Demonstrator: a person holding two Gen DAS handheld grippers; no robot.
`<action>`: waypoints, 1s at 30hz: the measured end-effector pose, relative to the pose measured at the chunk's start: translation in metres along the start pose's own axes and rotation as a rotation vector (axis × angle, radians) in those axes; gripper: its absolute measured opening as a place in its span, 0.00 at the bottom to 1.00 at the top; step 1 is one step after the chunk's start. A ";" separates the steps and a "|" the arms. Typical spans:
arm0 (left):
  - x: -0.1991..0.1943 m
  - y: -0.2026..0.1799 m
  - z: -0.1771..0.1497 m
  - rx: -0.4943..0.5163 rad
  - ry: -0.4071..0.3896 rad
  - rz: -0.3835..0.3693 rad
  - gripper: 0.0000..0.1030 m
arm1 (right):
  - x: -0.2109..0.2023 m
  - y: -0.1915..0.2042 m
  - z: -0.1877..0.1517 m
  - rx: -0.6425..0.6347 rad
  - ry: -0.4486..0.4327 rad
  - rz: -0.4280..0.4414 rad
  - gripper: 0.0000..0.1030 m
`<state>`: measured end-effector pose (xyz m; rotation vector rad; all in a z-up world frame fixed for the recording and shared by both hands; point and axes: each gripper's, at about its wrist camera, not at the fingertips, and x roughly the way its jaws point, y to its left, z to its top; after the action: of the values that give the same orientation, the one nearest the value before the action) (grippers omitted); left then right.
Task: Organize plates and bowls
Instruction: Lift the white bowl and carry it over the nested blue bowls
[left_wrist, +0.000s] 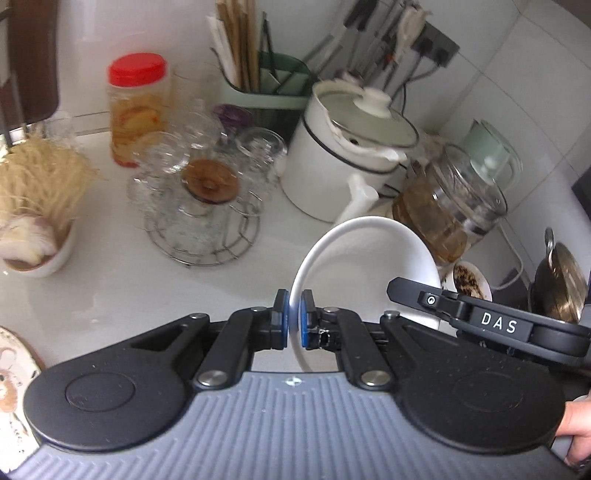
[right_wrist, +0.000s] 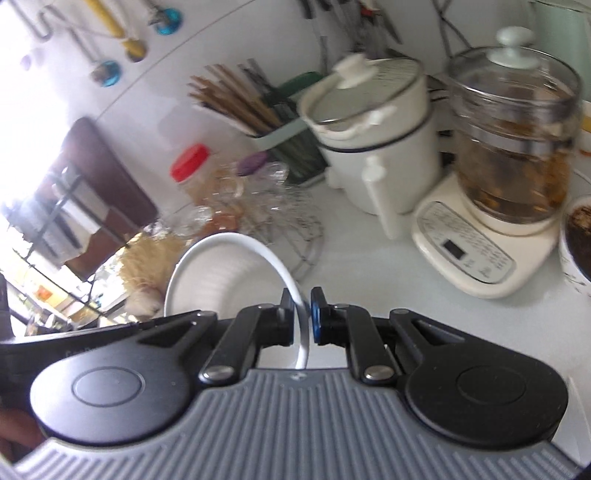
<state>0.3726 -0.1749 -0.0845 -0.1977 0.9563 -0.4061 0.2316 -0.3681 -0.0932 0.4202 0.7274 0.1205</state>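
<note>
A white bowl (left_wrist: 373, 258) is held above the white counter by both grippers. My left gripper (left_wrist: 294, 317) is shut on its rim at one side, blue pads on either side of the rim. The same white bowl (right_wrist: 221, 273) shows in the right wrist view, where my right gripper (right_wrist: 302, 317) is shut on the opposite rim. The right gripper's black body (left_wrist: 491, 325) shows beyond the bowl in the left wrist view. A small bowl with dark contents (left_wrist: 471, 282) sits past it. A bowl of noodles (left_wrist: 37, 206) stands at the left.
A wire rack of glasses (left_wrist: 199, 199), a red-lidded jar (left_wrist: 138, 107), a white lidded pot (left_wrist: 351, 147), a chopstick holder (left_wrist: 266, 77) and a glass kettle on its base (right_wrist: 509, 155) crowd the back of the counter. A patterned plate (left_wrist: 14, 373) lies at the near left.
</note>
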 end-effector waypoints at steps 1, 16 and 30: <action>-0.006 0.004 0.000 -0.006 -0.009 0.006 0.07 | 0.001 0.005 0.001 -0.007 0.002 0.012 0.11; -0.071 0.076 -0.027 -0.171 -0.110 0.099 0.07 | 0.026 0.082 -0.011 -0.162 0.089 0.124 0.11; -0.073 0.121 -0.065 -0.312 -0.038 0.162 0.08 | 0.059 0.109 -0.049 -0.203 0.248 0.126 0.11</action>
<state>0.3118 -0.0332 -0.1079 -0.4063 0.9878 -0.1021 0.2469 -0.2379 -0.1172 0.2583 0.9226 0.3671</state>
